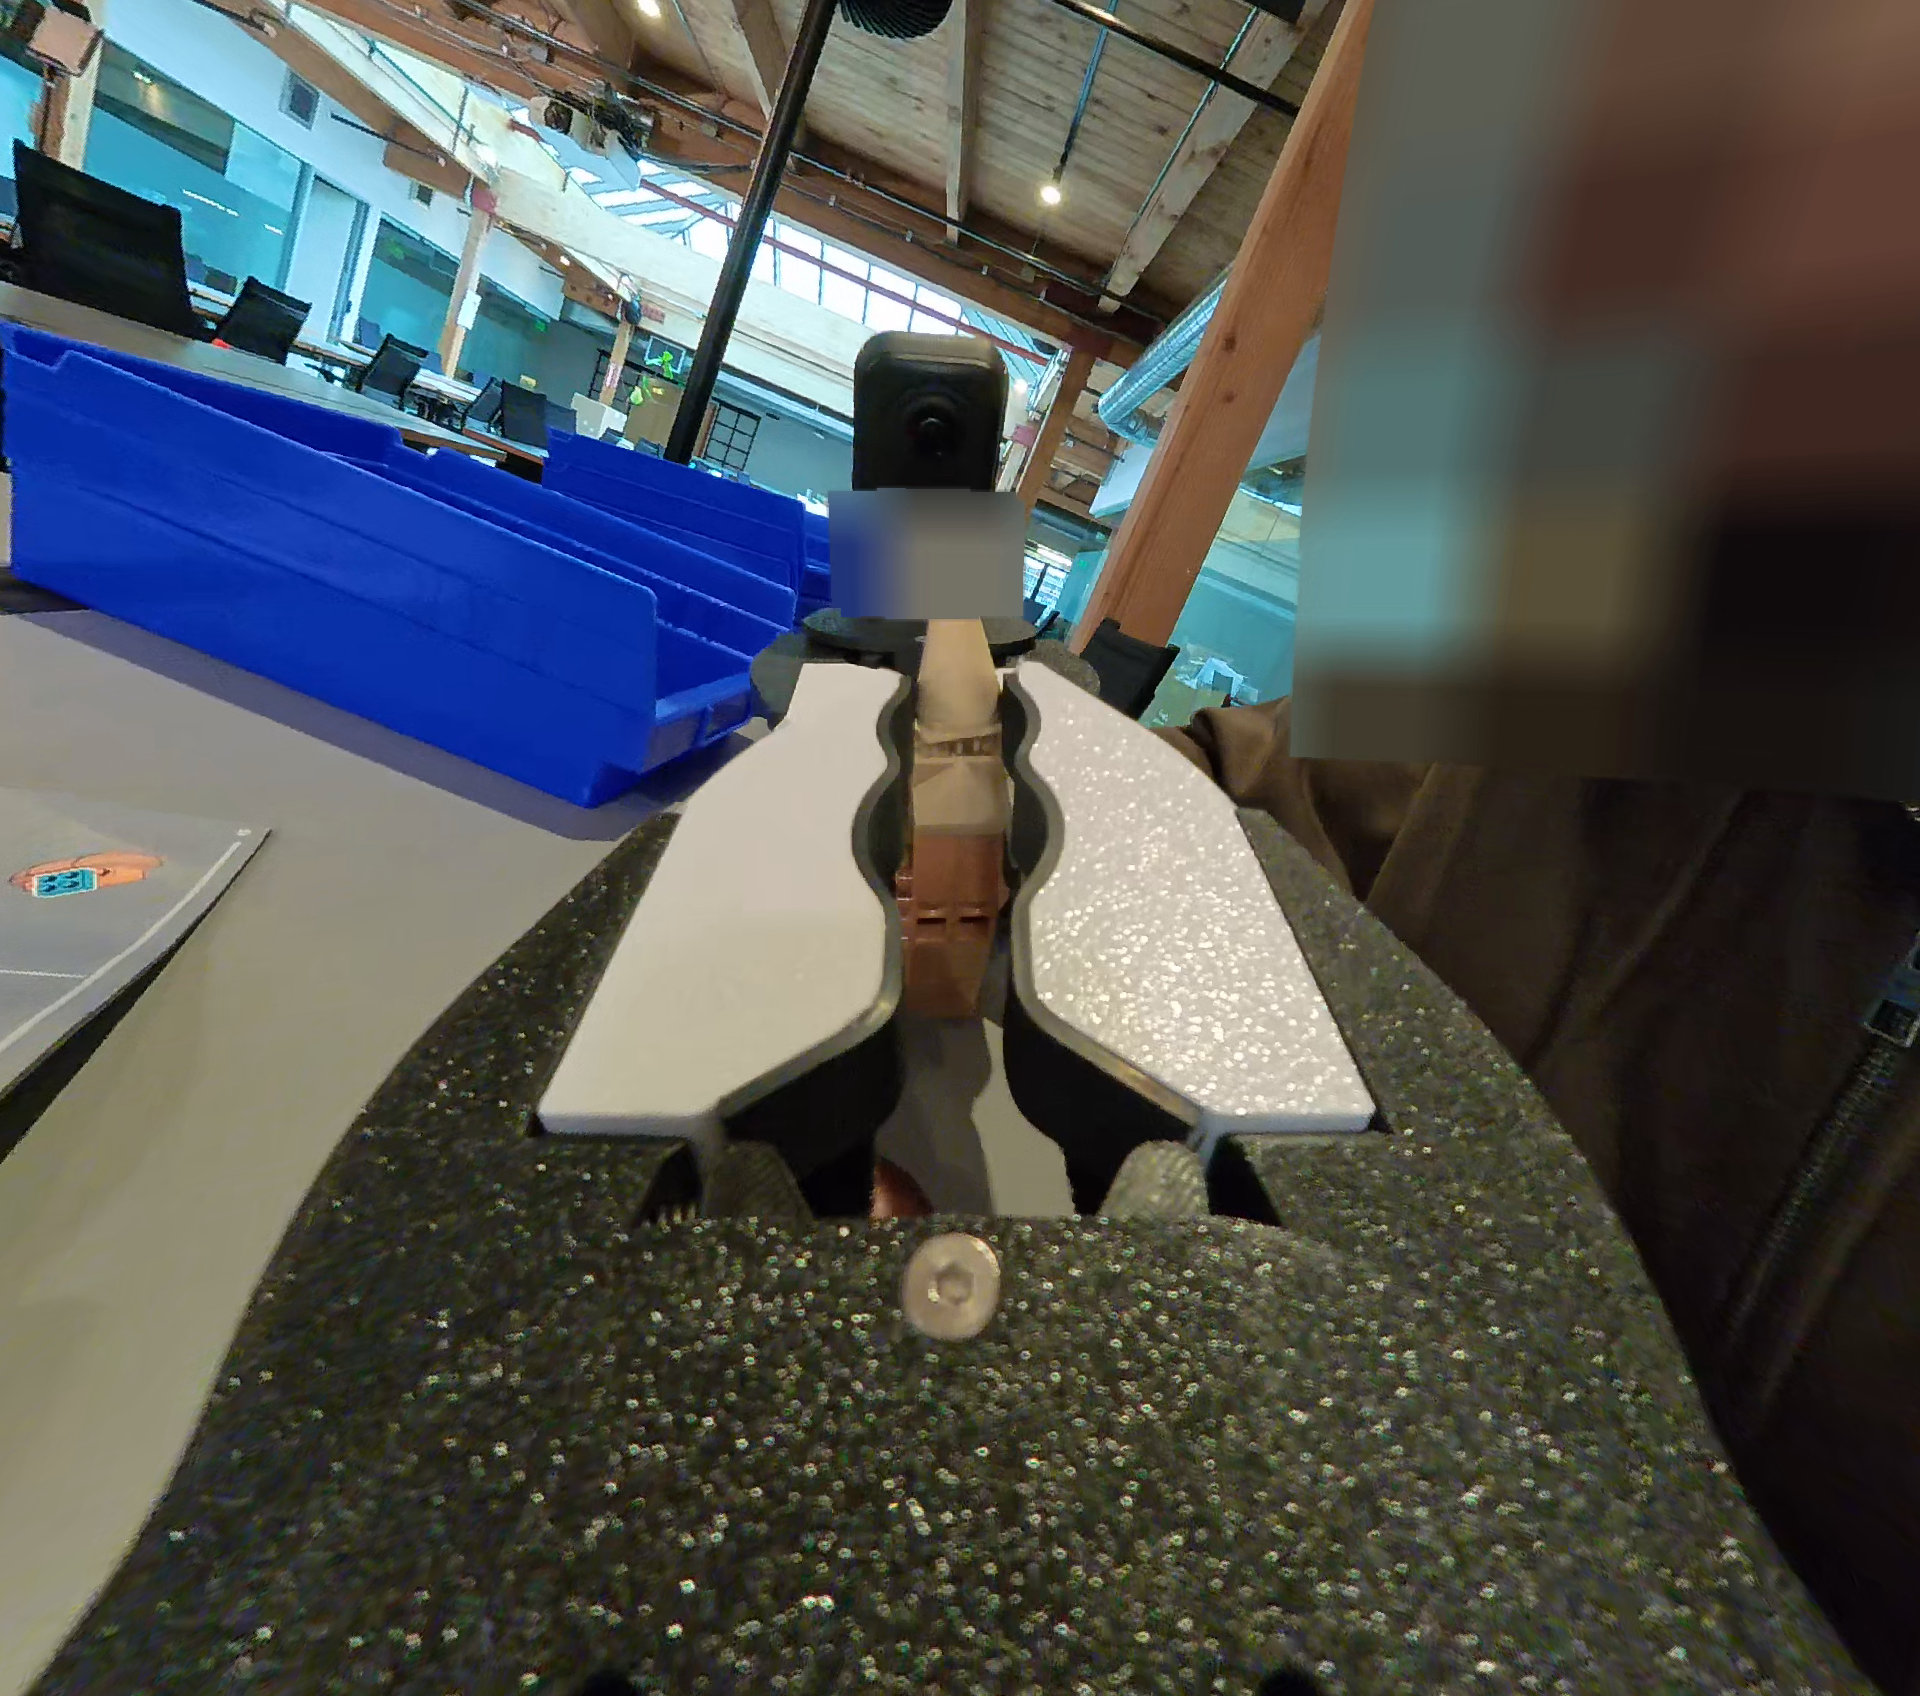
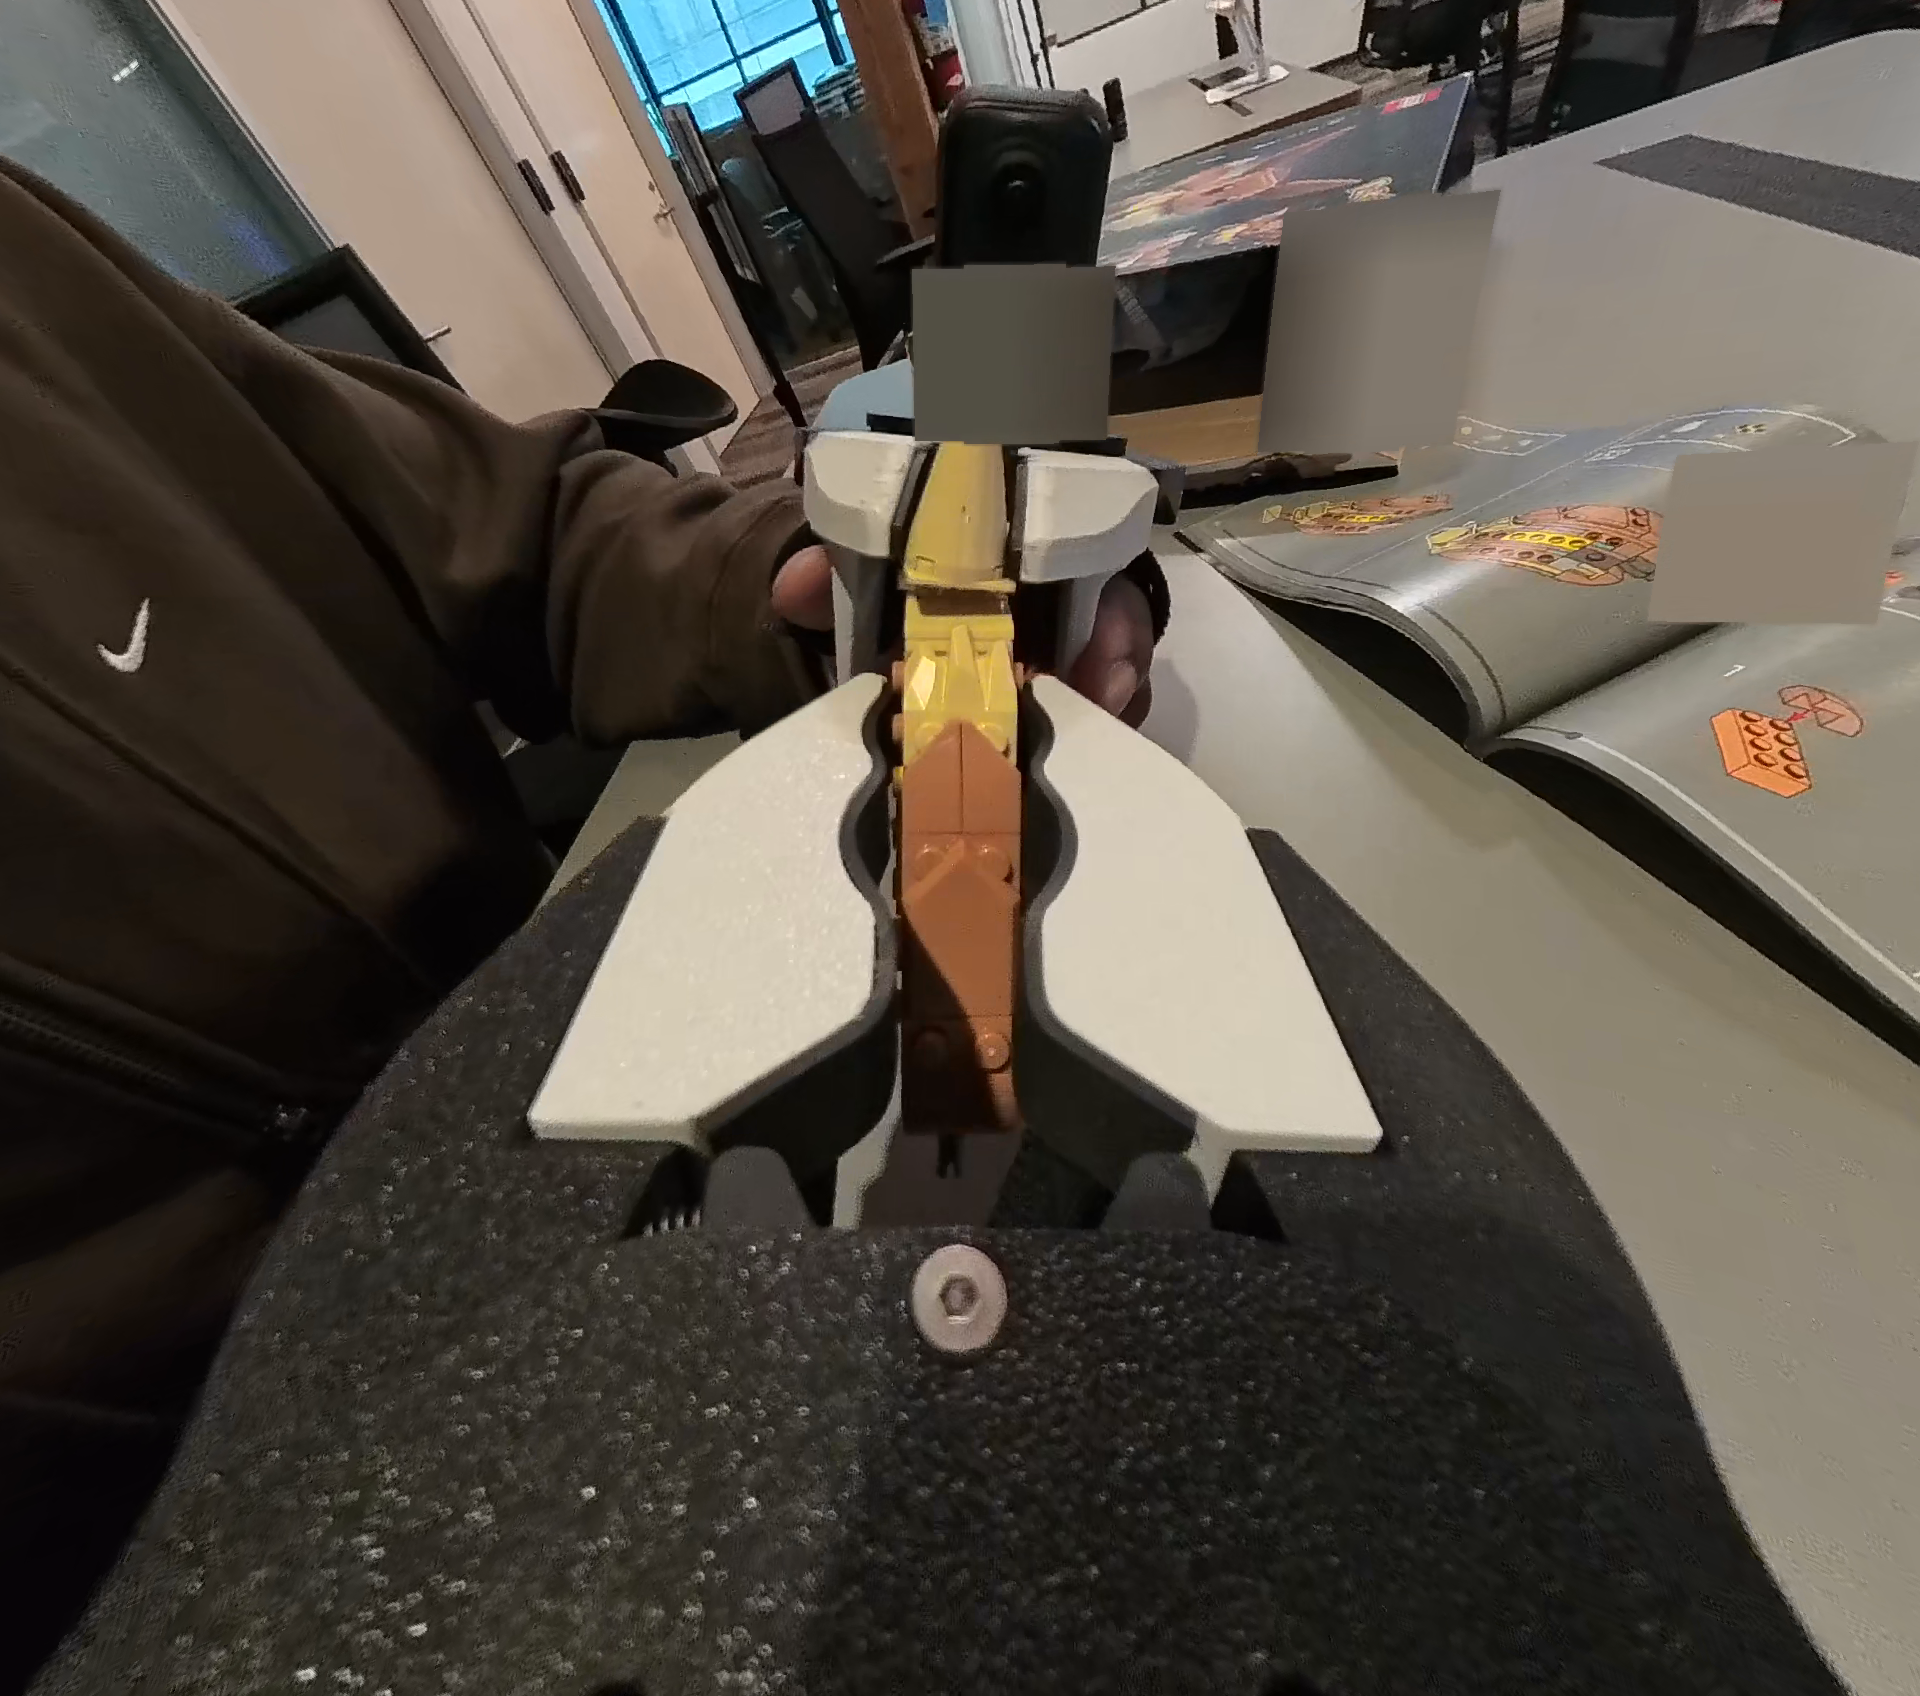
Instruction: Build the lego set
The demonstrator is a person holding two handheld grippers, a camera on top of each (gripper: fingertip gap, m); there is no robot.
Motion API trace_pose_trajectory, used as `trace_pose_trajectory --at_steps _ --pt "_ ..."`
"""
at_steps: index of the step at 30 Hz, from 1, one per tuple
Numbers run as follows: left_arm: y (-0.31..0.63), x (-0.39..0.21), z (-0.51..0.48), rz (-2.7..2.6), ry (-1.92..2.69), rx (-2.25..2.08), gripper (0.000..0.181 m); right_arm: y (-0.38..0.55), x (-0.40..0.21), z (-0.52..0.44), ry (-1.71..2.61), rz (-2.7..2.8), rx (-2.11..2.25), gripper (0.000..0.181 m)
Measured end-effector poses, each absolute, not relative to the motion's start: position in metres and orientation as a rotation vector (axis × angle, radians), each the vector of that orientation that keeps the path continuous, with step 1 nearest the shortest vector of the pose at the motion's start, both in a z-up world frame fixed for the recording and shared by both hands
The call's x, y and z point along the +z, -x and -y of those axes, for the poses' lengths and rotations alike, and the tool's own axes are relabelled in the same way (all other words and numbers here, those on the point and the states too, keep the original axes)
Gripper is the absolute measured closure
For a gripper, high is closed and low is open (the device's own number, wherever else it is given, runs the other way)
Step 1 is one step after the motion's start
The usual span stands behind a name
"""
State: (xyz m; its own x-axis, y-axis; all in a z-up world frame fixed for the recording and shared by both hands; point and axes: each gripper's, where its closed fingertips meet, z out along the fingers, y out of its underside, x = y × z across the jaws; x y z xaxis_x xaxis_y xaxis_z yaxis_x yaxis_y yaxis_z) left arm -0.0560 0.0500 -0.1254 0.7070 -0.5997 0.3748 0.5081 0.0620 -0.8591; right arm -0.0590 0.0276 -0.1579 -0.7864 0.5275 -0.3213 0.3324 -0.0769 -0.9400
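Left wrist view, left to right: booklet (image 1: 99, 908) cut off at the frame edge, lying flat on the grey tabletop (image 1: 343, 971). Blue bins (image 1: 343, 586) in a row behind it, far ends hidden behind one another. At centre, left gripper (image 1: 954, 825) with fingers (image 1: 769, 908) closed on the model (image 1: 951, 929), only a brown, studded sliver and a tan stretch showing in the gap. Beyond the tips, right gripper (image 1: 920, 649) facing back, mostly hidden, its camera (image 1: 928, 412) standing above a mosaic patch. Brown jacket (image 1: 1621, 1023) at right, cut off by the frame and topped by a large blur.

Right wrist view, left to right: jacket sleeve (image 2: 436, 566) filling the left side, hand (image 2: 1117, 659) partly hidden behind the far gripper. At centre, right gripper (image 2: 958, 763) with fingers (image 2: 1164, 929) clamped on the model (image 2: 958, 919), held off the tabletop between both grippers: brown bricks nearest, yellow bricks farther out, underside out of sight. Far end of the yellow part pinched between the left gripper's (image 2: 961, 503) white fingertips (image 2: 862, 493); exact shape there hard to make out. Open booklet (image 2: 1621, 711) at right on the tabletop (image 2: 1403, 971), pages partly masked by grey patches, outer edge cut off. Set box (image 2: 1288, 192) behind, lower part hidden.
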Motion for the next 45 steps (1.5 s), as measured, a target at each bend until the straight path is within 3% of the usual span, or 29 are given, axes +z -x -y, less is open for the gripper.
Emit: trace_pose_trajectory --at_steps 45 --pt "0.0531 -0.1213 -0.0495 -0.073 1.210 -0.846 0.165 0.0561 -0.1539 -0.0250 1.003 1.905 2.108 0.160"
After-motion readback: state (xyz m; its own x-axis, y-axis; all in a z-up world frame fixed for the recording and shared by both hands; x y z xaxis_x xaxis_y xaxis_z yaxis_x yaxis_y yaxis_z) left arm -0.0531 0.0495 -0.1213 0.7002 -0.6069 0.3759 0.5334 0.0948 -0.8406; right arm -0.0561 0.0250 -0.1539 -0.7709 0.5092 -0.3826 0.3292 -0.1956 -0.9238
